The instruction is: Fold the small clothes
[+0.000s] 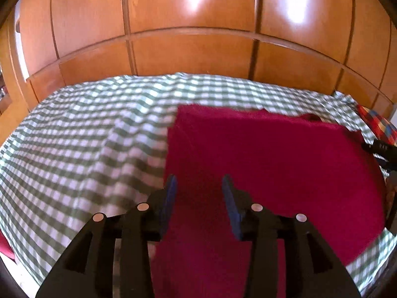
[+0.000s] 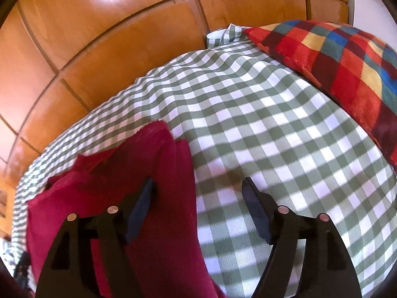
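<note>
A dark red garment point(image 1: 268, 159) lies spread on a bed with a green-and-white checked sheet point(image 1: 82, 134). My left gripper point(image 1: 199, 182) is open and empty, hovering over the garment's near left part. In the right wrist view the same garment point(image 2: 148, 173) lies at the left, with folded layers at its right edge. My right gripper point(image 2: 197, 186) is open and empty, its left finger over the garment's right edge, its right finger over the checked sheet point(image 2: 285, 129). The other gripper shows as a dark shape at the right edge of the left wrist view point(image 1: 382, 149).
A wooden panelled wardrobe point(image 1: 193, 24) stands behind the bed. A multicoloured checked pillow point(image 2: 347, 62) lies at the bed's right end; it also shows in the left wrist view point(image 1: 377, 124).
</note>
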A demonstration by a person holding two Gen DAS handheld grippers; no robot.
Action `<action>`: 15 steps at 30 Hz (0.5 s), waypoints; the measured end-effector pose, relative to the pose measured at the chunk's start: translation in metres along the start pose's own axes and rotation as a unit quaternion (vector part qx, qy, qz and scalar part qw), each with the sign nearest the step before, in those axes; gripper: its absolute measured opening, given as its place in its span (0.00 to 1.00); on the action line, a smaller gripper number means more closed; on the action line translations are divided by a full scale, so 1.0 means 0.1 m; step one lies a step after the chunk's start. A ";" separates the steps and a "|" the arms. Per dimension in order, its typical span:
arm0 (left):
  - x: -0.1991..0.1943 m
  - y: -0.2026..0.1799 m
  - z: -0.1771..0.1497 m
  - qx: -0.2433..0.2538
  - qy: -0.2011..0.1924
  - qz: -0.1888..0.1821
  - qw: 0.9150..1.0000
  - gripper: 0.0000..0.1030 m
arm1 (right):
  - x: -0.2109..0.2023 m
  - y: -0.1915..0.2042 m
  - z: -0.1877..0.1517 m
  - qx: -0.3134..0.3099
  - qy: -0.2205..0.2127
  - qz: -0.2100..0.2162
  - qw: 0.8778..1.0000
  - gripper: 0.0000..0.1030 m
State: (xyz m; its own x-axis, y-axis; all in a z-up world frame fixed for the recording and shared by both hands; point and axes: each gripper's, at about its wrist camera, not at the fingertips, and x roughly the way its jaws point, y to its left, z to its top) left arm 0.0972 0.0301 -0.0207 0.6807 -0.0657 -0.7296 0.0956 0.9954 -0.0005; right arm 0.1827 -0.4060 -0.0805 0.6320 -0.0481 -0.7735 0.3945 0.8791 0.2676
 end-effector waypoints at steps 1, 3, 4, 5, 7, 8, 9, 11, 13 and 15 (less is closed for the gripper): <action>-0.01 -0.03 -0.05 0.003 0.001 0.000 1.000 0.37 | -0.03 -0.02 -0.02 0.002 0.002 0.007 1.000 0.70; -0.02 -0.07 -0.11 0.009 0.003 0.001 1.000 0.38 | -0.11 -0.09 -0.09 0.005 0.008 0.025 1.000 0.70; -0.03 -0.08 -0.13 0.010 0.003 0.002 1.000 0.38 | -0.14 -0.12 -0.12 0.006 0.012 0.035 0.999 0.70; -0.04 -0.09 -0.14 0.012 0.003 0.003 1.000 0.38 | -0.18 -0.16 -0.16 0.007 0.015 0.045 0.999 0.70; -0.05 -0.11 -0.16 0.013 0.003 0.003 1.000 0.39 | -0.23 -0.23 -0.27 0.013 0.027 0.070 0.997 0.70; -0.04 -0.11 -0.17 0.013 0.004 0.003 1.000 0.39 | -0.25 -0.27 -0.32 0.017 0.033 0.080 0.996 0.70; -0.03 -0.10 -0.17 0.013 0.005 0.003 1.000 0.39 | -0.27 -0.31 -0.37 0.021 0.038 0.091 0.995 0.70; -0.03 -0.10 -0.18 0.015 0.006 0.003 1.000 0.39 | -0.30 -0.35 -0.46 0.024 0.042 0.106 0.993 0.71; -0.02 -0.11 -0.19 0.018 0.006 0.005 1.000 0.40 | -0.33 -0.39 -0.55 0.037 0.048 0.132 0.989 0.72; 0.00 -0.11 -0.20 0.019 0.009 0.005 1.000 0.40 | -0.35 -0.41 -0.61 0.043 0.053 0.151 0.986 0.72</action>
State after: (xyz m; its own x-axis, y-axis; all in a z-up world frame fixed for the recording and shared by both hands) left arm 0.0820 0.0202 -0.0343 0.6683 -0.0543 -0.7419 0.1173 0.9925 0.0330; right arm 0.1038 -0.4114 -0.0989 0.6578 0.2638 -0.7055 0.2562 0.8025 0.5389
